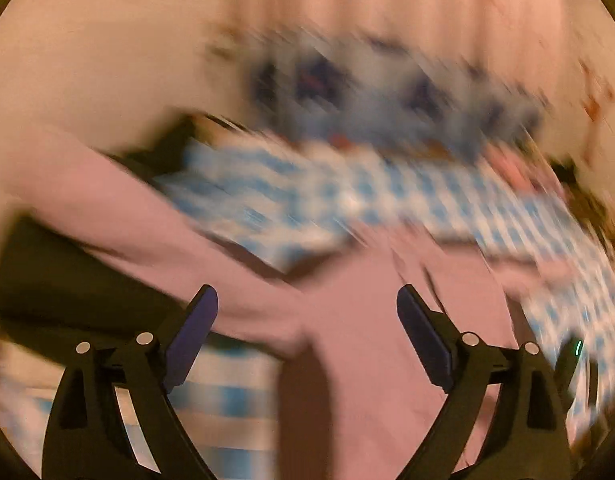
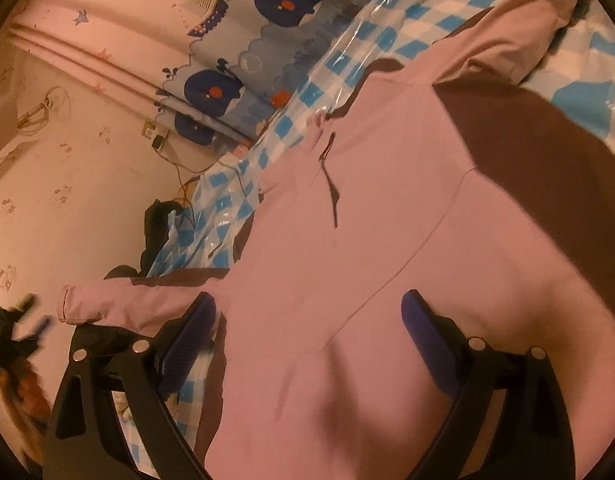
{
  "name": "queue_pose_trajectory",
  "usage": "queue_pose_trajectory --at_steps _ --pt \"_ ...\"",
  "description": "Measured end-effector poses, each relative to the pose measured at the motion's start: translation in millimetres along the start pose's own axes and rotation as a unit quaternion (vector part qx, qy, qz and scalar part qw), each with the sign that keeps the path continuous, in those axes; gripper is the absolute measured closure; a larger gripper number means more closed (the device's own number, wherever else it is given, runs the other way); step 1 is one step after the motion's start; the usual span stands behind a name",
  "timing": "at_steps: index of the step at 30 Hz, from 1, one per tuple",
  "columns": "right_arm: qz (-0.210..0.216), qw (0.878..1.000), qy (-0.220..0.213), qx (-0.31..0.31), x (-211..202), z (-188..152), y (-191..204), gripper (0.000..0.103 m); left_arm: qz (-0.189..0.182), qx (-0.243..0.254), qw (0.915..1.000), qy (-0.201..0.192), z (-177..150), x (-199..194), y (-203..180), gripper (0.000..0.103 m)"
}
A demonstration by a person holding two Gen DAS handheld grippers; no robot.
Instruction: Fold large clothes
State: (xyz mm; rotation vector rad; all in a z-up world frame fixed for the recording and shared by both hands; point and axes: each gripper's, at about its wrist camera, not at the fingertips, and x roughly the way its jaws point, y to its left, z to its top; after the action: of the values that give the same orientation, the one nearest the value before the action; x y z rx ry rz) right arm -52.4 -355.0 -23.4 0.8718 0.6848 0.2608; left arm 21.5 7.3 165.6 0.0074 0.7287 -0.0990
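Jacket (image 2: 347, 240) is spread flat on the checked sheet (image 2: 387, 40), one sleeve (image 2: 119, 304) overhanging its edge. Left gripper (image 1: 307, 320) and right gripper (image 2: 307, 320) are released, empty. Sleeve slippage is likely unless regrasped.

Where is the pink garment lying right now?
The pink garment lies spread on the blue-checked cover, filling the right wrist view's centre, under the open right gripper.

Under my work lies a glossy blue-and-white checked sheet (image 2: 347, 60). Beyond it hangs a whale-print curtain (image 2: 283, 0), and by the wall socket (image 2: 153, 134) sits what may be a dark bag (image 2: 155, 228).
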Motion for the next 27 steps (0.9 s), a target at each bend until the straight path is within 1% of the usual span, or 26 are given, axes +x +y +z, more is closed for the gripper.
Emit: queue_pose_trajectory --at_steps 2,3,4,5,6,7,8,9,10,12,13,14,15,17,18,19,20,21,23,24,25,26,27 --pt "-0.01 1.0 -0.012 0.02 -7.4 6.6 -10.9 0.013 -0.009 -0.002 0.9994 0.032 -26.4 57.6 -21.0 0.016" --pt "-0.014 0.999 -0.018 0.03 -11.3 10.4 -16.4 0.013 -0.005 -0.017 0.9988 0.044 -43.3 87.1 -27.4 0.016" --pt "-0.022 0.998 -0.029 0.043 -16.8 15.4 -23.0 0.013 0.001 -0.046 0.9973 0.057 -58.1 118.0 -24.7 0.016" --pt "-0.036 0.997 -0.041 0.055 -22.9 20.5 -30.0 0.013 0.017 -0.071 0.9947 0.073 -72.1 148.5 -15.6 0.016" --pt "-0.047 0.996 -0.047 0.066 -27.0 24.8 -36.7 0.013 0.028 -0.09 0.9914 0.091 -83.7 169.4 -3.7 0.016" --pt "-0.053 0.994 -0.047 0.083 -28.7 28.9 -46.7 0.013 0.052 -0.116 0.983 0.133 -106.3 204.9 9.5 0.016" --pt "-0.045 0.992 -0.038 0.107 -27.2 31.9 -58.8 0.013 0.069 -0.119 0.9779 0.157 -123.1 208.4 33.9 0.016" --pt "-0.035 0.991 -0.03 0.129 -25.1 33.0 -68.6 0.013 0.067 -0.13 0.9732 0.177 -141.6 222.9 41.4 0.016" --pt "-0.024 0.988 -0.024 0.151 -24.1 34.0 -77.6 0.013 0.06 -0.141 0.9744 0.165 -142.8 214.4 51.5 0.016" --pt "-0.014 0.987 -0.025 0.158 -27.8 37.0 -77.0 0.013 0.068 -0.148 0.9747 0.153 -140.4 189.4 49.7 0.016" --pt "-0.006 0.987 -0.033 0.159 -32.7 38.5 -73.6 0.013 0.052 -0.146 0.9798 0.126 -137.5 164.3 36.4 0.016" --pt "0.018 0.986 -0.05 0.158 -42.6 41.4 -68.3 0.013 0.041 -0.141 0.9829 0.111 -135.0 152.9 29.4 0.016" --pt "0.032 0.986 -0.062 0.15 -51.2 44.1 -63.8 0.013 0.021 -0.127 0.9882 0.083 -135.0 124.9 7.5 0.016" --pt "0.048 0.986 -0.094 0.132 -78.1 58.9 -60.6 0.011 -0.018 -0.104 0.9926 0.06 -137.5 89.7 -25.7 0.016" --pt "0.052 0.984 -0.113 0.128 -92.0 68.8 -65.2 0.007 -0.039 -0.092 0.9937 0.051 -140.5 76.1 -41.7 0.015" --pt "0.046 0.983 -0.128 0.122 -102.8 78.3 -70.5 0.007 -0.049 -0.084 0.9942 0.045 -141.6 70.7 -49.6 0.015" --pt "0.013 0.983 -0.146 0.112 -118.7 96.8 -82.8 0.007 -0.062 -0.072 0.9947 0.039 -146.0 64.4 -64.5 0.015" --pt "-0.006 0.982 -0.152 0.114 -129.3 111.5 -94.9 0.007 -0.07 -0.062 0.9951 0.033 -148.2 58.1 -67.7 0.015" --pt "-0.025 0.979 -0.156 0.131 -148.3 147.8 -128.0 0.007 -0.068 -0.038 0.9969 0.011 -159.5 53.3 -88.2 0.015" --pt "-0.054 0.975 -0.158 0.145 -159.4 173.6 -150.2 0.007 -0.068 -0.039 0.9969 0.01 -157.4 58.1 -84.2 0.015" --pt "-0.064 0.974 -0.159 0.151 -166.9 192.2 -165.7 0.007 -0.075 -0.052 0.9956 0.02 -164.1 61.9 -85.4 0.014" --pt "-0.074 0.973 -0.156 0.155 -173.3 218.2 -185.5 0.007 -0.084 -0.07 0.9934 0.036 -169.5 69.5 -84.4 0.015" --pt "-0.088 0.971 -0.159 0.156 -177.9 232.8 -196.9 0.007 -0.09 -0.082 0.9915 0.047 -170.4 82.1 -73.9 0.015"
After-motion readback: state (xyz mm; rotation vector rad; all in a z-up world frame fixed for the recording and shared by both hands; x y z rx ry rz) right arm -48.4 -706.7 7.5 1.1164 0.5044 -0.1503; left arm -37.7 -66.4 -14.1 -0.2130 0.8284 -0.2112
